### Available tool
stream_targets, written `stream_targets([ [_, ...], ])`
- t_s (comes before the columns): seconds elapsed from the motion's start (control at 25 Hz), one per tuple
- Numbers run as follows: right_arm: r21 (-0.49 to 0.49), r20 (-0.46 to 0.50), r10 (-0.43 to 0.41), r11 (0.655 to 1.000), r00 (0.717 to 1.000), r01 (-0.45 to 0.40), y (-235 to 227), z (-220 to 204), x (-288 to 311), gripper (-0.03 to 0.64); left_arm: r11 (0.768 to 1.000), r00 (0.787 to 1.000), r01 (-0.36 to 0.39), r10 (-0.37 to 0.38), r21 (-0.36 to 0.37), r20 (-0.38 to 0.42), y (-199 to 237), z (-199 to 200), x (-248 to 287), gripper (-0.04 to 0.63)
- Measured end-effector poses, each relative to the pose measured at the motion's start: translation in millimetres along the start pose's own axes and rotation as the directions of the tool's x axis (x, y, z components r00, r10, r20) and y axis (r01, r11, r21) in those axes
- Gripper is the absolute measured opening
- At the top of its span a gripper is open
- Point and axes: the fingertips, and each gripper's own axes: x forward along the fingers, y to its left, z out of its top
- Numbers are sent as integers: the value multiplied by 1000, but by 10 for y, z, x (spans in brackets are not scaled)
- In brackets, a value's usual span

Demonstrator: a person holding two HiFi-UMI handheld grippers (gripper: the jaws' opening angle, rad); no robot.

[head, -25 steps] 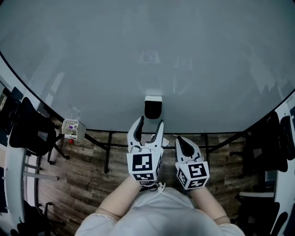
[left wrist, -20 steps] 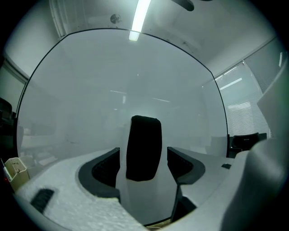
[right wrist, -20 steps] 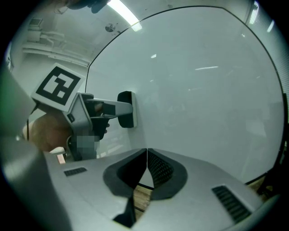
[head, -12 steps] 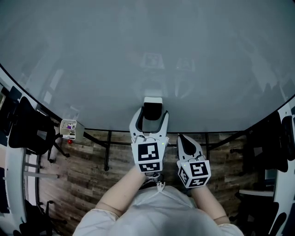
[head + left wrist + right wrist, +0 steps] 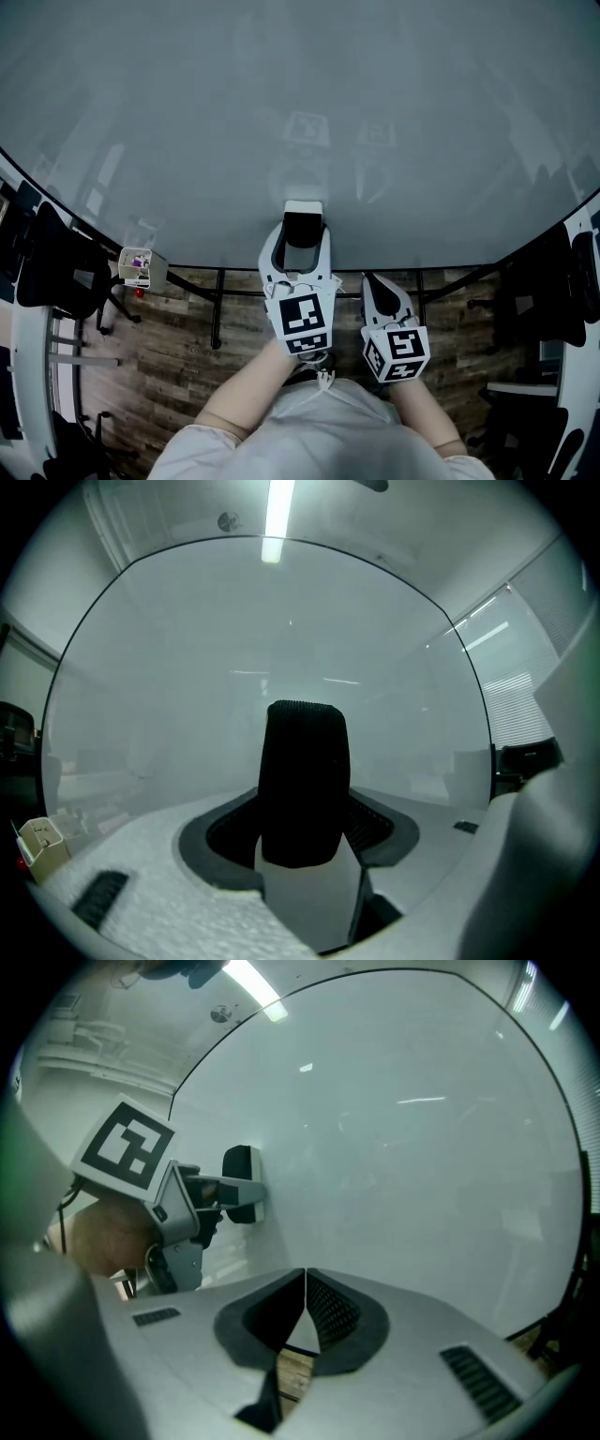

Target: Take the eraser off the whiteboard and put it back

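Observation:
The eraser (image 5: 304, 217), black with a white back, sticks on the big whiteboard (image 5: 300, 112) low in the middle. My left gripper (image 5: 302, 234) points at the board with a finger on each side of it. Its jaws have just been closing, and in the left gripper view both pads lie against the sides of the eraser (image 5: 302, 761). My right gripper (image 5: 378, 286) hangs beside it to the right, a little back from the board, shut with nothing in it. The right gripper view shows its pads meeting (image 5: 305, 1283) and the left gripper on the eraser (image 5: 241, 1171).
A small marker box (image 5: 139, 265) sits at the board's lower left edge. The board's stand bars (image 5: 220, 300) cross the wooden floor below. Dark chairs stand at the left (image 5: 56, 262) and the right (image 5: 553, 281).
My left gripper has moved forward to the board and now straddles the eraser; its jaws spread wide, then narrowed onto it. The right gripper has stayed where it was.

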Motion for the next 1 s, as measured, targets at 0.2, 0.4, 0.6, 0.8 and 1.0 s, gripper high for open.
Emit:
stream_targets([
  [0.2, 1, -8, -11, 1000, 1000, 11, -26, -53, -67, 28, 1000, 1000, 12, -12, -1, 5, -1, 12, -43, 258],
  [0.4, -1, -10, -26, 1000, 1000, 26, -35, -107, -129, 28, 999, 999, 41, -41, 21, 29, -62, 42, -190, 253],
  [0.6, -3, -18, -15, 1000, 1000, 15, 45, -173, -186, 28, 997, 997, 64, -66, 31, 47, -126, 27, -417, 253],
  [0.8, -13, -22, 6, 1000, 1000, -6, 179, -241, -289, 28, 997, 997, 74, -75, 33, 22, -110, -141, -676, 253],
  [1.0, -18, -16, 23, 1000, 1000, -23, 289, -274, -402, 28, 997, 996, 82, -81, 14, -36, -76, -442, -962, 253],
])
